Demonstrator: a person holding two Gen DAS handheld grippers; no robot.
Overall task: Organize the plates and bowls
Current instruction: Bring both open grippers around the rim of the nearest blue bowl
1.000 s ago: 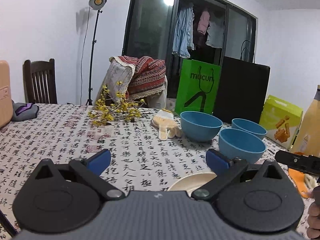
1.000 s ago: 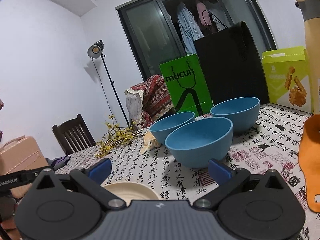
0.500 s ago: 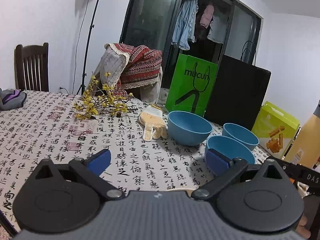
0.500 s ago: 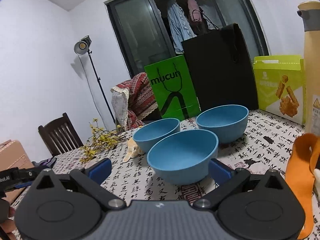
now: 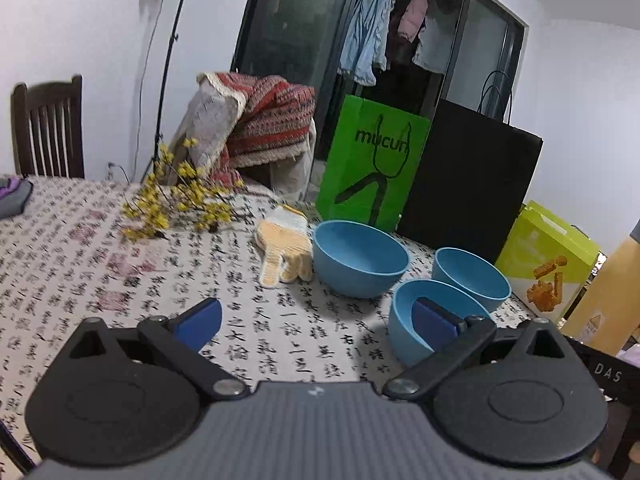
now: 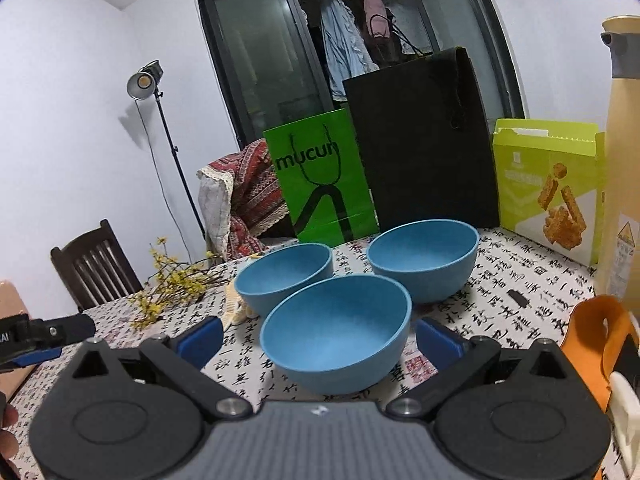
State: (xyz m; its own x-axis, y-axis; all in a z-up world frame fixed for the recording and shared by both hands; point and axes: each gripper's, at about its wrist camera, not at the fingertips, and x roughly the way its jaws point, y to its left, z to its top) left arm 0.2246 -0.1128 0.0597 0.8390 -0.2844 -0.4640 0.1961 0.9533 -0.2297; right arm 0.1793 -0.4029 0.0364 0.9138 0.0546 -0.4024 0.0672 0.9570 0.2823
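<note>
Three blue bowls (image 6: 336,332) on the table (image 6: 520,280); both tools, left tool (image 5: 316,320) and right tool (image 6: 320,338), spread, seemingly empty.

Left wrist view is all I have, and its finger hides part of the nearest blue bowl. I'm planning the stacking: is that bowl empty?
Observer: Yes. The right wrist view looks into the nearest blue bowl, and there is nothing inside.
Operator: Where is the right gripper?
Observer: The right gripper is open, with that bowl lined up between its fingers, not gripped.
Operator: Anything on its right side?
Observer: An orange object lies on the table just outside the right finger.
</note>
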